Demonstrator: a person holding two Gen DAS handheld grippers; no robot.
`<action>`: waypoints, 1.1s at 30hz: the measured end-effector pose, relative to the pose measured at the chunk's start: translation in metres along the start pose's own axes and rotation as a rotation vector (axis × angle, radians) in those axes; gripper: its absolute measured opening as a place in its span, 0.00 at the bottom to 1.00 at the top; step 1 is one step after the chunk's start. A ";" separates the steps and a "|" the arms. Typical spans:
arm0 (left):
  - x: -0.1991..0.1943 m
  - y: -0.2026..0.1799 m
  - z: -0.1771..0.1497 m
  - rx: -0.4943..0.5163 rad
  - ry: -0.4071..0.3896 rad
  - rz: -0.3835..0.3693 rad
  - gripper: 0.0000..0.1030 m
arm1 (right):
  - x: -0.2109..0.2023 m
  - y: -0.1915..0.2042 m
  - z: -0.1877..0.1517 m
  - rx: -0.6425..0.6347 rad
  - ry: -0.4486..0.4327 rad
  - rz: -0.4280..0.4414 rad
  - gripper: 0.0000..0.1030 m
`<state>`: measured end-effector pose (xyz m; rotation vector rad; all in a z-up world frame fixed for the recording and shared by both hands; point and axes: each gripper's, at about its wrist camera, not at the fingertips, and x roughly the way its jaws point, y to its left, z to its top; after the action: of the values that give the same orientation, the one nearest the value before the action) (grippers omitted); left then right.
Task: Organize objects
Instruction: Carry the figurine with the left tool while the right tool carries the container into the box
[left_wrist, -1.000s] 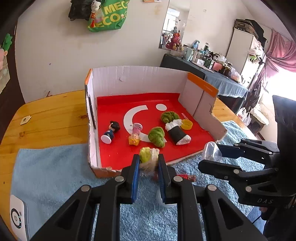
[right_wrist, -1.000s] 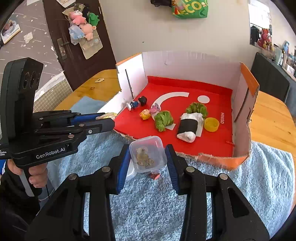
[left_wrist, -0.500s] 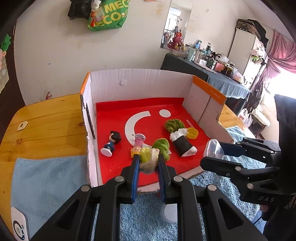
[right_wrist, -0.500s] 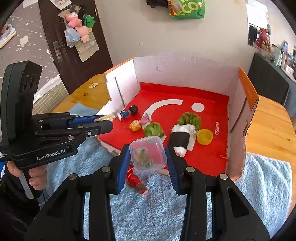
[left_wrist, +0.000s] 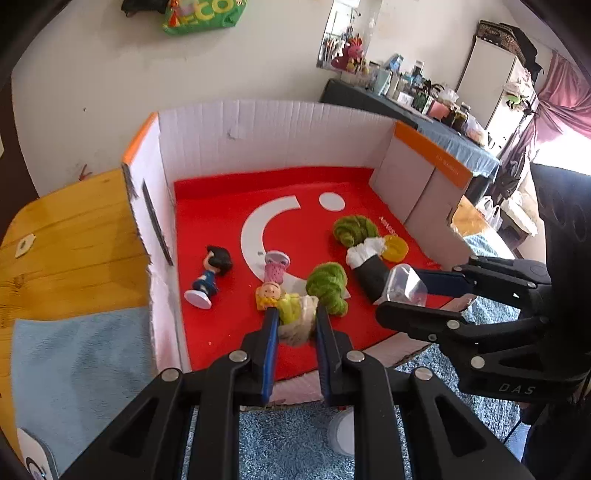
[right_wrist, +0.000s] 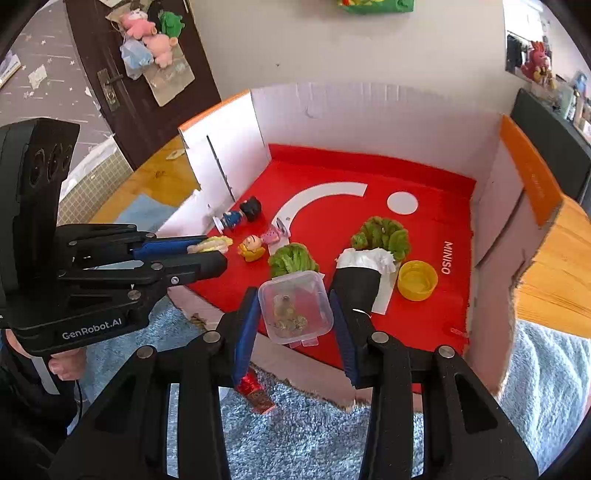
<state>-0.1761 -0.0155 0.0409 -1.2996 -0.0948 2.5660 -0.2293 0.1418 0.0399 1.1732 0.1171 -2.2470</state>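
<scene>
My left gripper (left_wrist: 293, 317) is shut on a pale green and white plush vegetable (left_wrist: 295, 314), held over the front of the red-floored cardboard box (left_wrist: 221, 218). The plush also shows in the right wrist view (right_wrist: 210, 244). My right gripper (right_wrist: 293, 308) is shut on a small clear plastic case (right_wrist: 293, 308) with small bits inside, held over the box's front edge; the case also shows in the left wrist view (left_wrist: 402, 284). In the box lie a dark-haired figurine (left_wrist: 210, 273), a pink and yellow figurine (left_wrist: 271, 284), two green plush pieces (left_wrist: 328, 284), a black and white roll (right_wrist: 360, 280) and a yellow cap (right_wrist: 417, 280).
The box stands on a wooden table (left_wrist: 66, 240) with a blue fluffy towel (right_wrist: 306, 435) in front. A red wrapped item (right_wrist: 255, 393) and a white round object (left_wrist: 341, 430) lie on the towel below the grippers. The box walls (right_wrist: 524, 192) rise on three sides.
Both grippers have moved forward from above the towel to over the box's front edge, each still holding its object.
</scene>
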 end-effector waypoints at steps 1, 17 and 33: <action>0.002 0.001 0.000 -0.001 0.006 -0.002 0.19 | 0.002 -0.001 0.001 0.001 0.008 0.008 0.36; 0.031 0.011 0.001 -0.019 0.075 -0.007 0.19 | 0.028 -0.006 0.007 0.013 0.083 0.047 0.36; 0.048 0.014 0.017 -0.049 0.036 0.056 0.19 | 0.032 -0.030 0.006 0.044 0.032 -0.121 0.36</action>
<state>-0.2199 -0.0158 0.0109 -1.3845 -0.1163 2.6002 -0.2636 0.1492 0.0129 1.2560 0.1556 -2.3470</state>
